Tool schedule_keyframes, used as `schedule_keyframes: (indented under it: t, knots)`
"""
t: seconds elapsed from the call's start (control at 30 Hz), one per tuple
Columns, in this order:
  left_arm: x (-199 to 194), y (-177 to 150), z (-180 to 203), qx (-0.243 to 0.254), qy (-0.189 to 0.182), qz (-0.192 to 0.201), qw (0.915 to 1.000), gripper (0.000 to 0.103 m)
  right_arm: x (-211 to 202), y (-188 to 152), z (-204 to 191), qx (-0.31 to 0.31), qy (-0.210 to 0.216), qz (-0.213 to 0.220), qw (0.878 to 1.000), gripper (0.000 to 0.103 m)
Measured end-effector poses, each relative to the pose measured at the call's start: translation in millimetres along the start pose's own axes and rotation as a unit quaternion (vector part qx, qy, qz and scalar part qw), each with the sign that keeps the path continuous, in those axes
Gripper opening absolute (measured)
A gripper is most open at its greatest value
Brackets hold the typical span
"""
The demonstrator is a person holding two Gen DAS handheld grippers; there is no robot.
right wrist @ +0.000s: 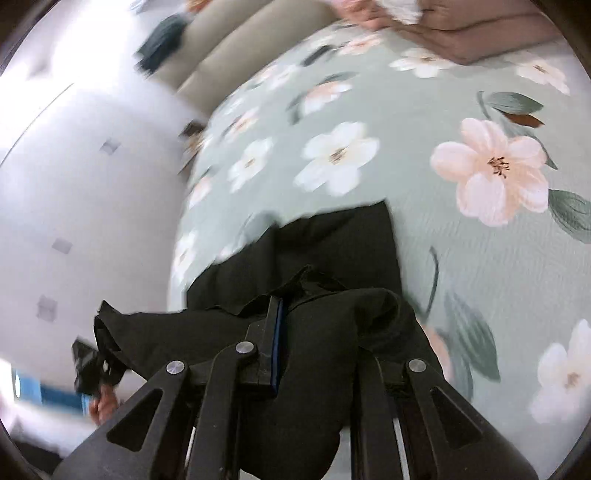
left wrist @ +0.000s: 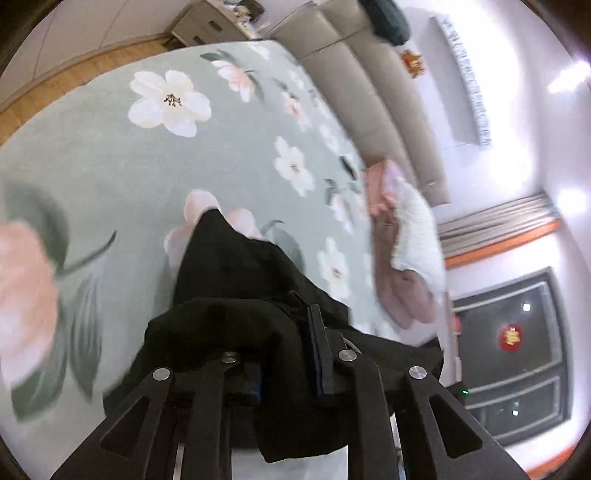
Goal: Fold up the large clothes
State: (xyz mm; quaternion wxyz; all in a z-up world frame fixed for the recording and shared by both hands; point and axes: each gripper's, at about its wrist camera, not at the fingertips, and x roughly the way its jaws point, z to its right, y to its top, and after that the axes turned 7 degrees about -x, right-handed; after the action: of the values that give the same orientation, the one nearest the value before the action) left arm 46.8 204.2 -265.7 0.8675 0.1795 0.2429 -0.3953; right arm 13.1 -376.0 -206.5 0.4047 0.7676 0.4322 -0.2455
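Scanning the left wrist view from the left edge: the floral bedspread (left wrist: pixel 110 158), pale green with white and pink blooms, fills the left and centre of the frame. At lower centre the black garment (left wrist: pixel 236 280) drapes over the left gripper (left wrist: pixel 284 354); its right finger shows with cloth against its blue pad, its left finger is buried under fabric, and the jaws stand nearly closed with the cloth pinched between them. A tail of the garment reaches up onto the bedspread at mid-frame. Right of centre, a pile of pink and white laundry (left wrist: pixel 402 251) lies near the beige headboard (left wrist: pixel 369 99). A dark window (left wrist: pixel 517 354) occupies the lower right.

In the right wrist view, blurred white wall takes the left third. At lower centre the right gripper (right wrist: pixel 314 354) has its jaws drawn close on the black garment (right wrist: pixel 340 243), which bunches over the right-hand finger and spreads upward onto the floral bedspread (right wrist: pixel 443 229) at mid-frame. Brownish-pink laundry (right wrist: pixel 480 33) sits at the upper right.
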Motion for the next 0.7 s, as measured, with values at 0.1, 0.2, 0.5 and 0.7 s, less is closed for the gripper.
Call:
schedule_keyframes:
  t: [0.1,0.2,0.5,0.7]
  knots:
    - [58,23,-10,-0.002,0.05,-0.018,0.9986,0.022,41,15,12,0.035,-0.04,-0.012,0.998,0.02]
    - [108,32,-29,-0.002,0.087,-0.05,0.9949,0.022,82,20,18,0.047,-0.082,-0.041,0.995,0.022]
    - [144,46,-75,-0.041,0.035,-0.132,0.9897,0.023,149,16,39,0.084,-0.146,-0.083,0.982,0.026]
    - [99,63,-47,-0.007,0.006,-0.161,0.9869,0.029,119,29,24,0.042,-0.123,-0.082,0.988,0.028]
